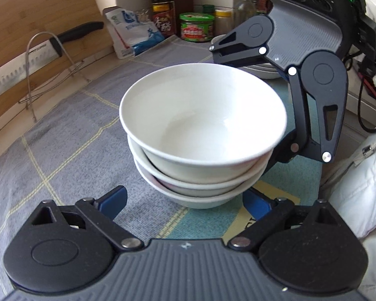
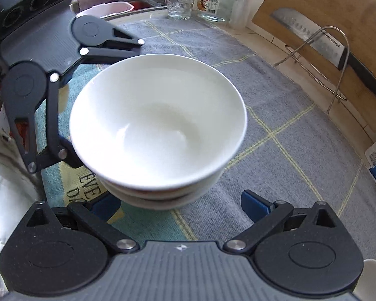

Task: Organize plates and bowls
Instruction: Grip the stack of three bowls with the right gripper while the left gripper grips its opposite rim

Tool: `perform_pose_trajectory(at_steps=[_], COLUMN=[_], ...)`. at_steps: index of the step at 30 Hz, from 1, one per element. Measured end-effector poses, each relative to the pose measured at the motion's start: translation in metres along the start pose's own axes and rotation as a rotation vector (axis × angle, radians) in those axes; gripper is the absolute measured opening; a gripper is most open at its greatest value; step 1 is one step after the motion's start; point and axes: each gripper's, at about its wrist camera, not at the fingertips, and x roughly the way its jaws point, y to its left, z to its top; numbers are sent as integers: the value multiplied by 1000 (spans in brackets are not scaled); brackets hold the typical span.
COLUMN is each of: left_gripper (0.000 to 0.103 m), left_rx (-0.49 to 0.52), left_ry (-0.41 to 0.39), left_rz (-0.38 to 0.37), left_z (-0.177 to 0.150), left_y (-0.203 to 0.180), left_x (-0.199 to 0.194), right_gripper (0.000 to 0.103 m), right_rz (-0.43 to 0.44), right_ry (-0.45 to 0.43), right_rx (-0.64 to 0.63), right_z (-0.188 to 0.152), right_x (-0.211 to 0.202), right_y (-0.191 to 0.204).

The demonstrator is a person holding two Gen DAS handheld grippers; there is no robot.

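Flanking the bowl stack (image 1: pixel 200 148) from two sides: three white bowls nested upright on the grey checked cloth (image 1: pixel 62 135) covering the surface, top bowl empty.

Left gripper (image 1: pixel 185 200): jaws wide apart, blue pads either side of the bottom bowl's base at the near edge of the stack. Left pad clearly apart from the bowl; right pad sits just beside or under the lower rim, can't tell if it touches. Nothing clamped.

Right gripper (image 2: pixel 180 205): jaws also wide apart, blue pads astride the stack's base from the opposite side. Right pad clear of the bowls; left pad partly hidden behind the bottom bowl, contact can't be told. No grip visible.

Each gripper shows in the other's view, angled down steeply, fingers reaching along the side of the stack near the lower rims.

Stack sits partly over a teal and yellow printed patch of the cloth (image 2: pixel 62 175).

Surroundings: wooden cutting board (image 1: pixel 37 20) leaning upright with a knife (image 1: pixel 32 57) in a wire rack (image 1: pixel 50 70) in front of it. Sauce bottle (image 1: pixel 163 7), green-lidded jar (image 1: pixel 196 26) and a white pouch (image 1: pixel 132 32) along the back edge. More white dishes (image 1: pixel 260 71) behind the right gripper, mostly hidden. From the right wrist view: drinking glass (image 2: pixel 180 1) and glass jar (image 2: pixel 216 1) at the far edge, pink tub (image 2: pixel 107 10) near a sink. White sleeve (image 1: pixel 358 188) at frame edge.
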Motion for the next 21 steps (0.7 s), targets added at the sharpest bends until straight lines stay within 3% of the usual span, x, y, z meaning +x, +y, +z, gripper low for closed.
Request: perform_pose_trajectory(at_steps=[8,21], left_gripper=[95,91], left_rx=[78,113], left_ry=[-14,17], left_rz=[-84,-90], left_z=[4,10], left_y=[9,7], left_x=[7,10], right_gripper=[101,94], right_rz=[18,94], right_ry=[17,-13], right_rx=[-24,-58], right_z=[6,12], right_x=[-1,-4], right_y=[4,3])
